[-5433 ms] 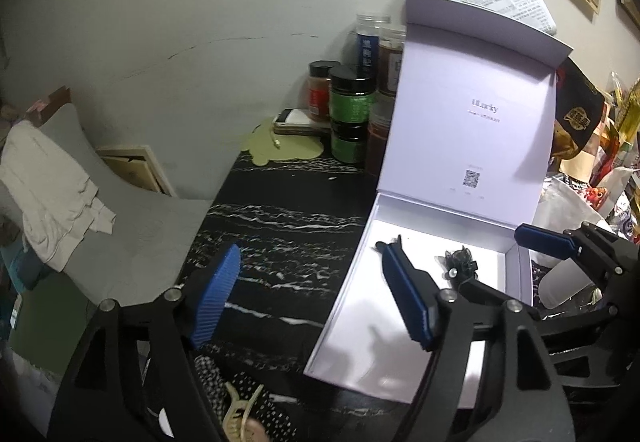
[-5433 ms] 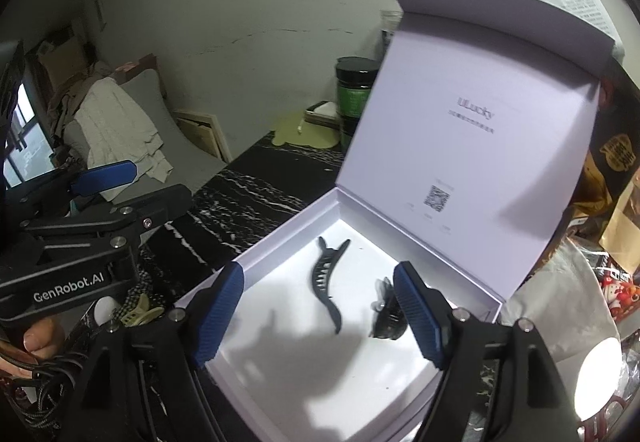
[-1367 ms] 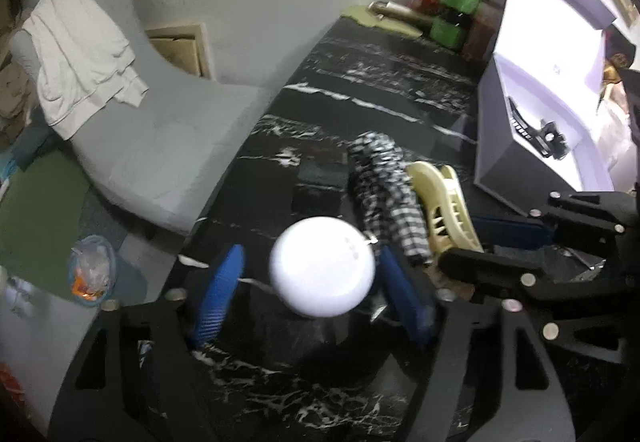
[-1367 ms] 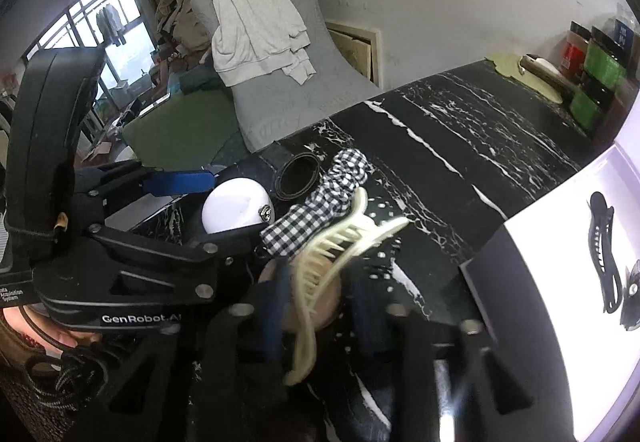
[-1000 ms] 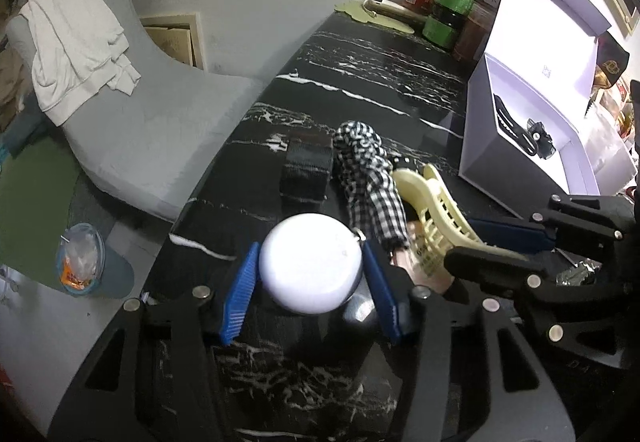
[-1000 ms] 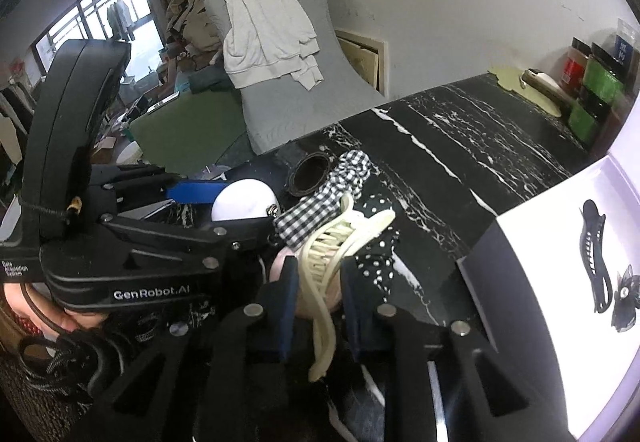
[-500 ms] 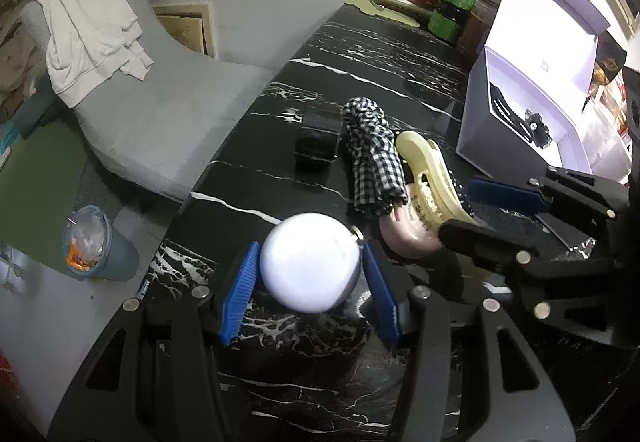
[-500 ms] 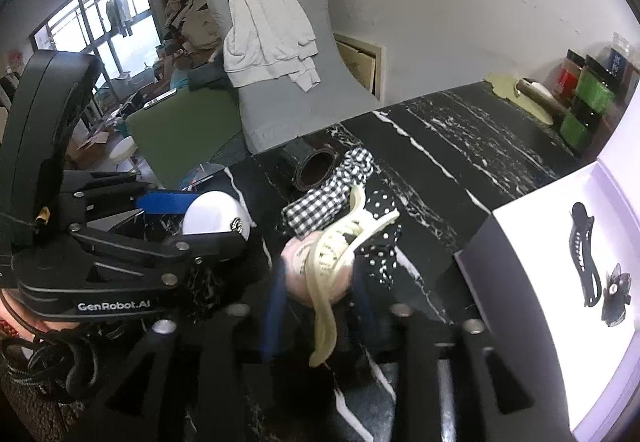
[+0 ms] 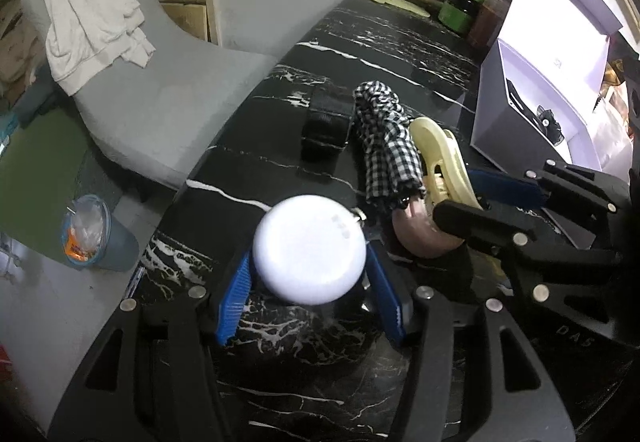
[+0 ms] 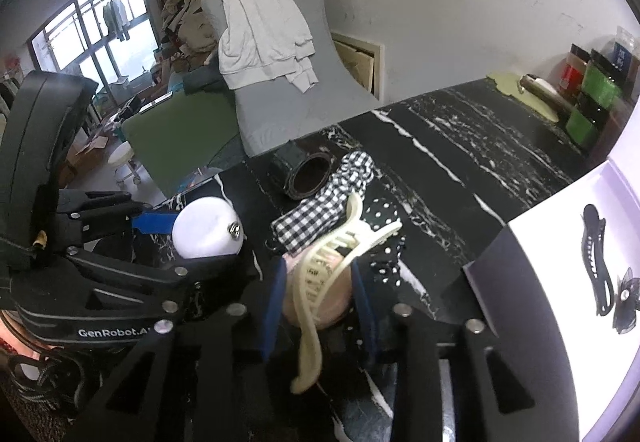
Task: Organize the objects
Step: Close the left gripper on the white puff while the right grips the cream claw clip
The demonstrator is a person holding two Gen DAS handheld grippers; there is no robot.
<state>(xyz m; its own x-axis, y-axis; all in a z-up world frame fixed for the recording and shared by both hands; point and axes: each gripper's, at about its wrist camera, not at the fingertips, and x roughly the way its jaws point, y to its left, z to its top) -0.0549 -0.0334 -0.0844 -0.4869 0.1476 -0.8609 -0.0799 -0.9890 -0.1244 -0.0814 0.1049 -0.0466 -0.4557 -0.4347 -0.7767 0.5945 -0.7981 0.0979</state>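
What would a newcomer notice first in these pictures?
The eye falls first on the round white case, held between the left gripper's blue pads at the near edge of the black marble table. Beside it, the right gripper closes around a cream hair claw lying on a pink thing. At far right stands the open white box holding black hair clips.

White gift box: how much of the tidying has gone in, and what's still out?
Done: a black hair clip and a small black bow clip lie in the open white gift box. In hand: the left gripper holds a round white case; the right gripper's jaws have just been closing around a cream claw clip. Left: a checked scrunchie and a black roll.
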